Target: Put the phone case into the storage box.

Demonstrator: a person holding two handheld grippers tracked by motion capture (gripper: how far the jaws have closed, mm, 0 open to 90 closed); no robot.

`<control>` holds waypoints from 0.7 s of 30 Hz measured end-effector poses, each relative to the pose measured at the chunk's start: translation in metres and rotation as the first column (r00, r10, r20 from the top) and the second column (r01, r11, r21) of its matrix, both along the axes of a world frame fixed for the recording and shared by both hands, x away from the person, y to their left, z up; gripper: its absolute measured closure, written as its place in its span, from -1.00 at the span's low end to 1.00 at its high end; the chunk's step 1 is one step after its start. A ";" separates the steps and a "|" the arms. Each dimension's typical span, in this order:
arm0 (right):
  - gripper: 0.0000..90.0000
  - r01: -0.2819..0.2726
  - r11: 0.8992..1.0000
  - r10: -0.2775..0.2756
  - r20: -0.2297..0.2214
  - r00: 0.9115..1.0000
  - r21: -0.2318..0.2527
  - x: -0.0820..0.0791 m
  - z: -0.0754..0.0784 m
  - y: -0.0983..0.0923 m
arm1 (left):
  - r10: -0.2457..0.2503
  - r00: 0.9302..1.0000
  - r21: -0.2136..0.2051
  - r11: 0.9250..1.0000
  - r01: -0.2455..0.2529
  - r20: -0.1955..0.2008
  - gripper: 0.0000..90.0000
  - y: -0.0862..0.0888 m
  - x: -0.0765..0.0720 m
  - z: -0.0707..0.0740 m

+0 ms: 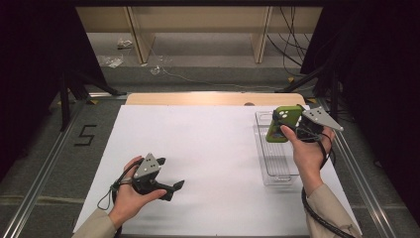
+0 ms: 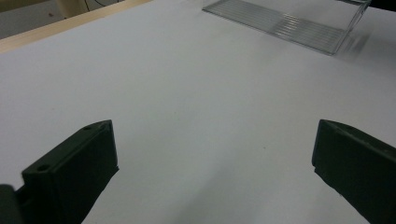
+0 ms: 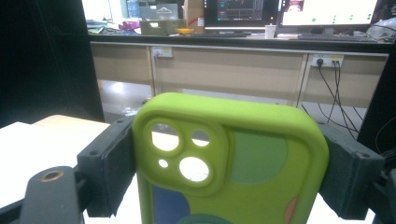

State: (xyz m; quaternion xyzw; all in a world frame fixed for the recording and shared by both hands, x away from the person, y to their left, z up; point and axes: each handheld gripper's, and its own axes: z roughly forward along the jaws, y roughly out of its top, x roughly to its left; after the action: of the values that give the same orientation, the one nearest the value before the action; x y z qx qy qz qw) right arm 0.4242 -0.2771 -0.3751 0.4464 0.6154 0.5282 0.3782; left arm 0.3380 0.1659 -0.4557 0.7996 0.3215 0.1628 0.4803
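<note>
Gripping green phone case [image 3: 233, 163] in right tool [image 1: 289, 124], above clear tray [image 1: 277, 168]

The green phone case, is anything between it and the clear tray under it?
Nothing visible is. The right gripper holds the green phone case by its sides above the clear tray, which lies open-topped with no visible contents. The left gripper rests open, far across the white sheet.
</note>
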 end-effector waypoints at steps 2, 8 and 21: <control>-0.60 0.001 1.000 -0.001 -0.001 1.000 -0.007 0.001 0.000 0.000 | 0.000 1.000 -0.001 1.000 0.000 0.000 -1.00 0.000 0.000 0.000; -0.60 0.000 1.000 0.000 0.000 1.000 -0.011 0.004 -0.001 0.002 | 0.001 1.000 -0.001 1.000 -0.001 -0.001 -1.00 0.000 0.000 0.000; -0.60 0.000 1.000 -0.001 -0.004 1.000 -0.012 0.009 -0.002 0.003 | 0.002 1.000 0.000 1.000 -0.002 -0.002 -1.00 0.000 0.001 -0.001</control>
State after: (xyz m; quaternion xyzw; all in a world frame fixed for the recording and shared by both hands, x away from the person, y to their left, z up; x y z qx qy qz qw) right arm 0.4330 -0.2740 -0.3771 0.4453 0.6192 0.5236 0.3797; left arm 0.3386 0.1654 -0.4569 0.7995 0.3231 0.1624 0.4796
